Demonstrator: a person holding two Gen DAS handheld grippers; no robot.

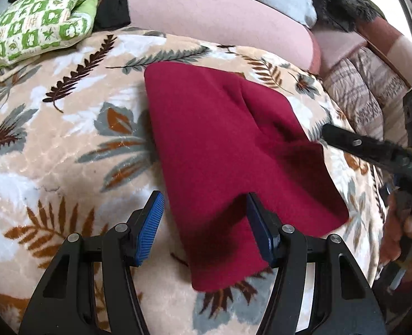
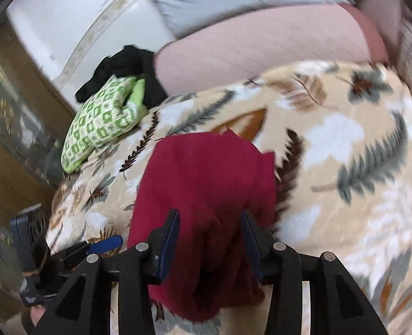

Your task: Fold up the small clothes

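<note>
Bed: leaf-print blanket [image 1: 52, 145] covers it; everything lies on this.
Far end: pink bolster [image 1: 219, 19] runs across the head, green patterned pillow [image 1: 32, 25] and a black garment [image 1: 113, 2] at its left.
Task item: red cloth [image 1: 219, 139], mid-bed, already doubled in part; long axis runs from the far corner down toward the left gripper, near end loose and draped.
Left gripper [image 1: 203, 229]: jaws wide apart; cloth's near flap hangs between them and over the right pad; nothing pinched, as far as the left wrist view shows.
Right gripper [image 2: 210, 240]: jaws parted, red fabric bunched in the gap; pads look clear of a firm pinch, though motion blur leaves this uncertain.
Key relation: cloth lies straight ahead of both jaws, its near edge nearer the left; right comes in from the cloth's right edge.
Likely next: close on the near edge, carry it toward the far corner.
</note>
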